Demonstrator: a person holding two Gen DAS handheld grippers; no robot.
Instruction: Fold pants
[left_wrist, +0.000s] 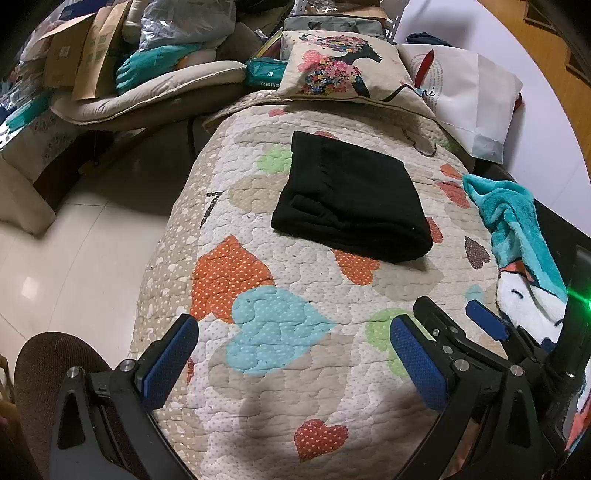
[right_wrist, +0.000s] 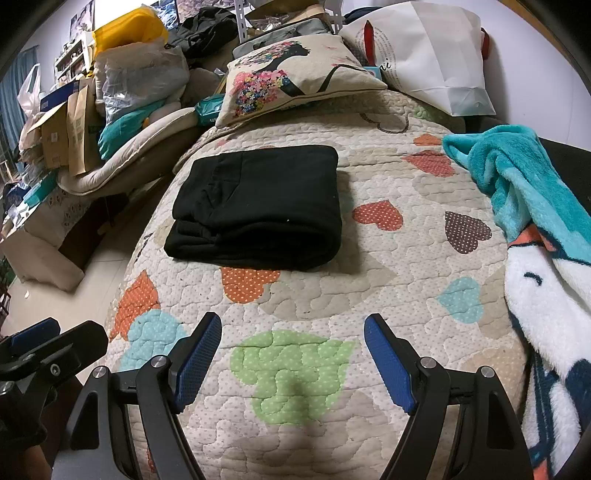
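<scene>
The black pants (left_wrist: 351, 199) lie folded into a thick rectangle on the heart-patterned quilt (left_wrist: 295, 369), and show in the right wrist view (right_wrist: 258, 210) too. My left gripper (left_wrist: 295, 343) is open and empty, hovering over the quilt's near part, well short of the pants. My right gripper (right_wrist: 291, 332) is open and empty, also short of the pants; it shows in the left wrist view (left_wrist: 447, 314) at the right. The left gripper appears in the right wrist view's lower left corner (right_wrist: 44, 343).
A floral pillow (left_wrist: 347, 70) and a white bag (left_wrist: 476, 99) lie at the bed's far end. A teal and white fleece blanket (right_wrist: 535, 229) runs along the right side. Boxes, bags and bedding (right_wrist: 110, 103) pile up at the left, across a tiled floor (left_wrist: 74, 258).
</scene>
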